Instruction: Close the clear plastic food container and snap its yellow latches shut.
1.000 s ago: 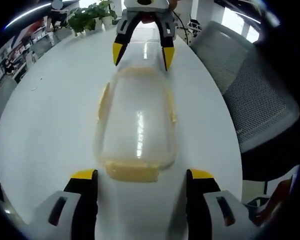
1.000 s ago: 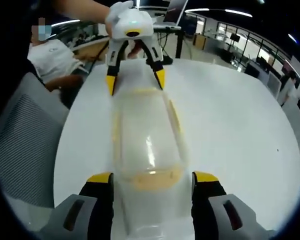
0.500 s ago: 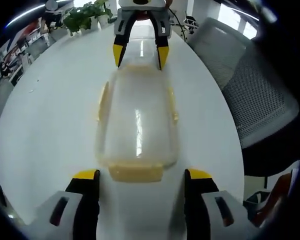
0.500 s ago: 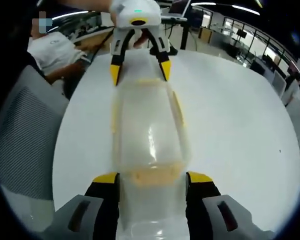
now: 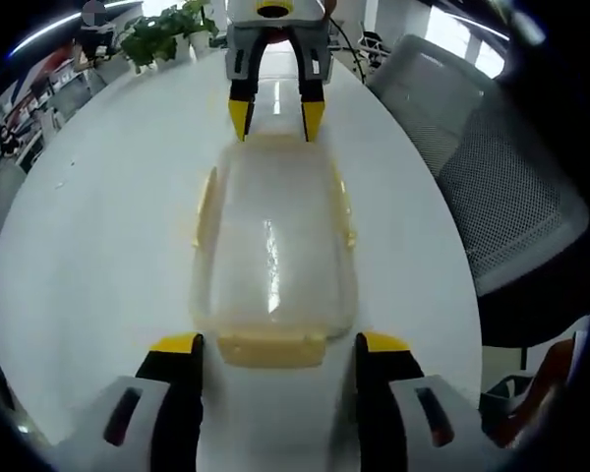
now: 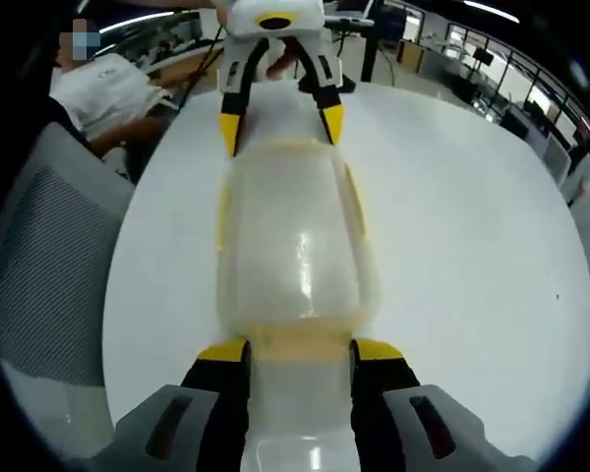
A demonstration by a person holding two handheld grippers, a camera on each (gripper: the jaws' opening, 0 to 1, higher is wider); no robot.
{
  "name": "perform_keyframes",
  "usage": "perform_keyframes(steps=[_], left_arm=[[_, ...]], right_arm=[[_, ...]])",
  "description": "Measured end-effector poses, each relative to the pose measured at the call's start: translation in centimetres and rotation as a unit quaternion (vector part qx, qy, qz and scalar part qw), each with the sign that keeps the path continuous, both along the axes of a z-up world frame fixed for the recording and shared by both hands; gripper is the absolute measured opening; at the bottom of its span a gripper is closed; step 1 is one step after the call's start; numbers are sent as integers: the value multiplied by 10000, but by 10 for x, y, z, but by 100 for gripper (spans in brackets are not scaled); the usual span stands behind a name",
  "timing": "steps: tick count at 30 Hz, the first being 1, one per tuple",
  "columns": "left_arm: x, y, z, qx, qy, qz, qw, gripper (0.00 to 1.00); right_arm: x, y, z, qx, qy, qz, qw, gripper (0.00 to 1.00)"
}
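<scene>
Container (image 5: 273, 246) between both hand-held grippers

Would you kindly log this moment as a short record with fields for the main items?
container: clear plastic food container, lid on, lying on the white table
latches: yellow latch at the near end, between the left tongs
left tongs: open, straddling that end
right tongs: open, straddling the opposite end latch
surroundings: grey mesh chair, potted plants
</scene>
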State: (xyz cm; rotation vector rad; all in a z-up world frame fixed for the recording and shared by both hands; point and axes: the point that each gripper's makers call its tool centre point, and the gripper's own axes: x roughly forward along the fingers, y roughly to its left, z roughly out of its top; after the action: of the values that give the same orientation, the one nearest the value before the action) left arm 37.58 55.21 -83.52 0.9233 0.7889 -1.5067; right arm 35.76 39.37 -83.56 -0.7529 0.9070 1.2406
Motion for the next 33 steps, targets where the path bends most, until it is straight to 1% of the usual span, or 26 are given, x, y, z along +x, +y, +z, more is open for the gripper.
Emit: perform_keyframes(steps=[2,7,8,9,10,12,20,23,30,33], left_arm=[[3,1,-1,7,0,35,10000,47],[0,1,0,14,-2,16,10000,45],[0,1,0,11,-1,15,10000,43],[0,1,1,4,-1,12,10000,40],[0,1,1,-13,37,60,10000,40],[1,3,4,-22,22,43,10000,39],[0,3,3,-15,12,49,10000,39],[0,3,2,-28,18,64,10000,39],[-1,2,3,-104,32,71,9999,39],[-1,3,2,-232,43,130,9996,39]], right_arm=[[0,0,0,-12,38,-14,10000,39],[-1,-1,-1,-68,70,-17,10000,39],[-1,-1,-1,-80,60,8,9999,39],[-1,-1,-1,-111,36,54,9999,39],[-2,-1,-1,-123,22,64,9999,39],[-1,-1,-2,-150,14,74,9999,39],[-2,0,-2,-276,12,165,9995,39],[-1,0,-2,-289,21,139,9995,39],[0,0,-2,-280,51,123,9995,38],[0,0,-2,-260,60,104,9996,38]])
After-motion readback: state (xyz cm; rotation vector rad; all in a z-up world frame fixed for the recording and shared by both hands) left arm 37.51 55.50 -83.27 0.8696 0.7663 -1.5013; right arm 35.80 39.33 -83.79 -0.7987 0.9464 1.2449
